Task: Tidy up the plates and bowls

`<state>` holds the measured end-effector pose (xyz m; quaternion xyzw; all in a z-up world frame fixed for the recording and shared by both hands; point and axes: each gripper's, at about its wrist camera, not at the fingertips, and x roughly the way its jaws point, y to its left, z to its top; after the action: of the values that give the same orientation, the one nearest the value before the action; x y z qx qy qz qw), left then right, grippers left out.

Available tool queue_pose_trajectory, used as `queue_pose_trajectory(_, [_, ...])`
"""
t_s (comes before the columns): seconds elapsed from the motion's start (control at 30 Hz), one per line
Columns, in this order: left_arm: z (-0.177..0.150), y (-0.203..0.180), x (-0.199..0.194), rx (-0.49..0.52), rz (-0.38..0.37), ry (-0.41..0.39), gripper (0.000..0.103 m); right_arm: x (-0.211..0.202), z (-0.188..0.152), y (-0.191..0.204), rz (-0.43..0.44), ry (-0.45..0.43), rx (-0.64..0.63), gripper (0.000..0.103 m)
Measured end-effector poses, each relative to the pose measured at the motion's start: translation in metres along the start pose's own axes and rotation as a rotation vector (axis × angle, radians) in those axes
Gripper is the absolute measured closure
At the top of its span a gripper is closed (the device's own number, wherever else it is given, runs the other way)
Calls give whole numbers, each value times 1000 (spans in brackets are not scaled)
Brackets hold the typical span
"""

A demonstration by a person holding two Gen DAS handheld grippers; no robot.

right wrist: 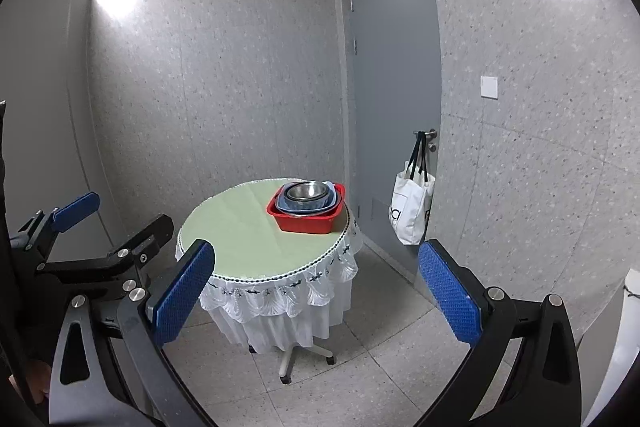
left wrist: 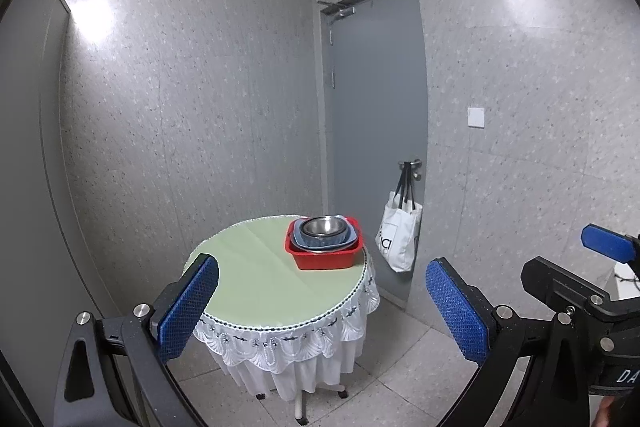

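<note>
A red square basin stands near the far right edge of a round table. Inside it sit nested blue dishes with a steel bowl on top. My left gripper is open and empty, held back from the table's near edge. My right gripper is open and empty, also short of the table. Each gripper shows at the side of the other's view.
The table has a green top, a white lace skirt and a wheeled base. A grey door stands behind, with a white tote bag on its handle. Speckled walls and tiled floor surround it.
</note>
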<state>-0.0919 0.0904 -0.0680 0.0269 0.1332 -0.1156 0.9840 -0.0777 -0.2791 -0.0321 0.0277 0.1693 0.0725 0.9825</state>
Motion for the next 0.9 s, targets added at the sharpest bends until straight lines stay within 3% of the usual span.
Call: queue_pose_trajectory(0.9, [-4,26,-33,2,-39,-21,0,-38,-10,13,-31,-26,10,0])
